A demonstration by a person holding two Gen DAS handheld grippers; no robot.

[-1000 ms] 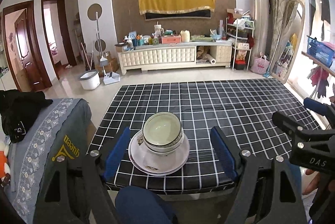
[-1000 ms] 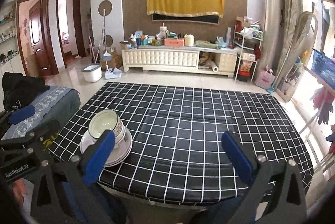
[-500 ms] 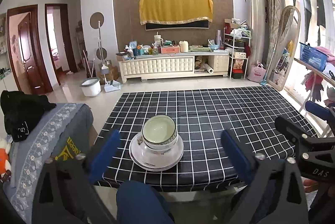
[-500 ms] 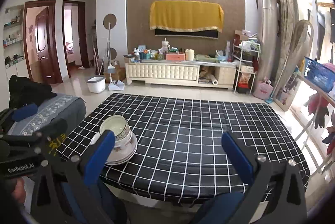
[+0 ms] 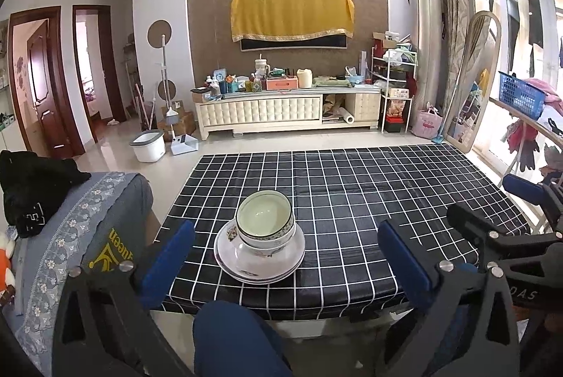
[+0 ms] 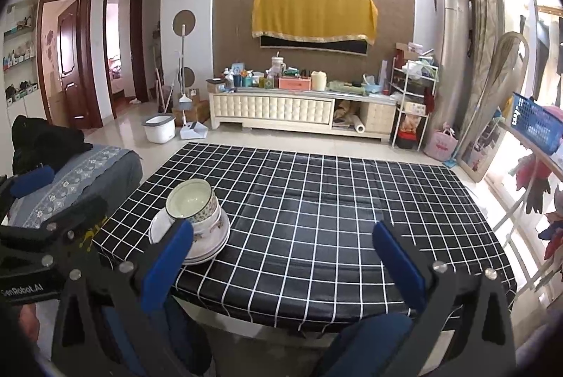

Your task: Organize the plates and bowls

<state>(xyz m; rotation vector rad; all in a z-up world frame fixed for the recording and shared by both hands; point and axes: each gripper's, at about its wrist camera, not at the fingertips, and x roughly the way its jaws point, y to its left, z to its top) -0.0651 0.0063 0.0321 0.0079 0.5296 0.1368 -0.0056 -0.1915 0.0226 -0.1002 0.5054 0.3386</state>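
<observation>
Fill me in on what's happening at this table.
A person holds two tongs over a black checkered table, tidying dishes. The bowls sit nested on a stack of plates near the front left edge. The left tongs and the right tongs are both open and empty, short of the stack, touching nothing. The stacking looks done.

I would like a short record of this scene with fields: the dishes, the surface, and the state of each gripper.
dishes: white ceramic bowls with green rims, nested, standing on stacked white plates
surface: table with black tablecloth with white grid; the stack is near its front left edge
left gripper: open, holding nothing, stack lies between its blue fingers in view
right gripper: open, holding nothing, stack at its left finger
</observation>
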